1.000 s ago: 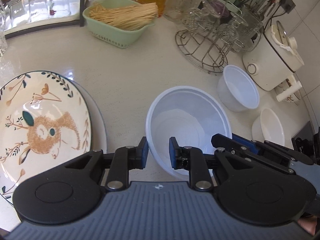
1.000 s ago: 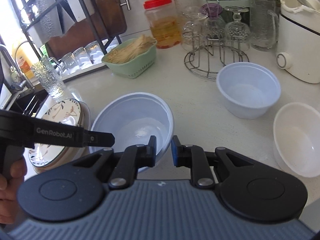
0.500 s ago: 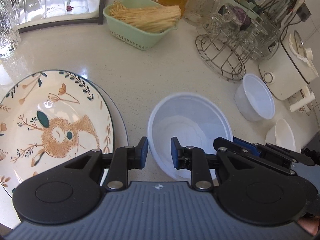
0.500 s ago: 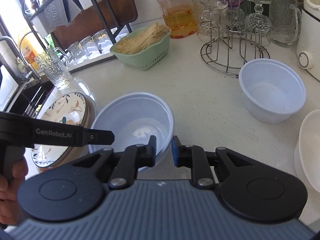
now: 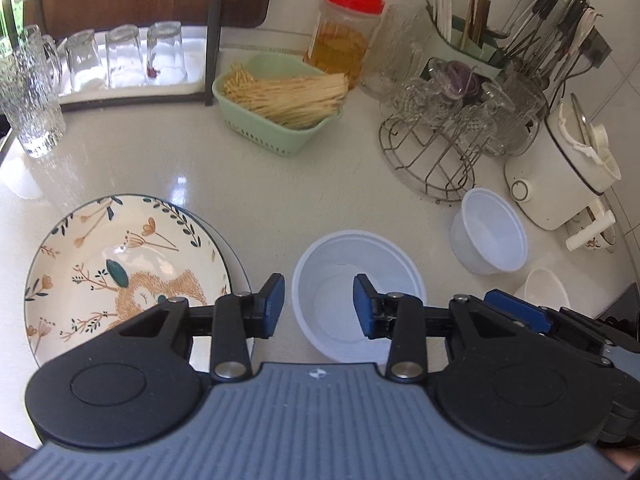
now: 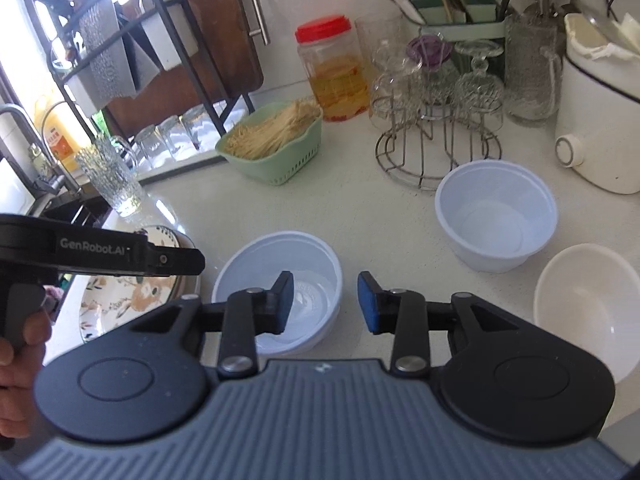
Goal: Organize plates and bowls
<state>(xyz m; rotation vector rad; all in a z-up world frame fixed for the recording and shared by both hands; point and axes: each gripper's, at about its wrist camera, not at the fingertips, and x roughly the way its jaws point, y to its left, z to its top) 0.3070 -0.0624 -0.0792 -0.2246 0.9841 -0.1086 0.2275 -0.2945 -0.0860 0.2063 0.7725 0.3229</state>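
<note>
A pale blue plastic bowl [image 5: 340, 264] [image 6: 280, 256] rests on the white counter, seemingly nested in a second one. My left gripper [image 5: 318, 292] hovers over its near-left rim. Its jaws are opening, and the pads touch nothing. My right gripper [image 6: 324, 292] hangs above the bowl's right rim, its jaws also opening and free of the bowl. A hedgehog-patterned plate [image 5: 120, 272] [image 6: 132, 300] lies left of the bowl on another plate. Farther right stand a second pale blue bowl [image 5: 488, 236] [image 6: 496, 216] and a cream bowl [image 5: 542, 290] [image 6: 588, 308].
A green basket of sticks [image 5: 280, 112], a red-lidded jar [image 6: 336, 72] and a wire rack of glasses [image 5: 444, 136] line the back. At the right is a white cooker [image 6: 600, 132]. A tall glass [image 5: 30, 104] and a sink edge [image 6: 60, 204] are at the left. A hand [image 6: 24, 344] holds the left gripper.
Both pairs of jaws, nearly shut at the bowl's rim before, have spread apart. Both grippers have lifted away from the bowl, which stays on the counter.
</note>
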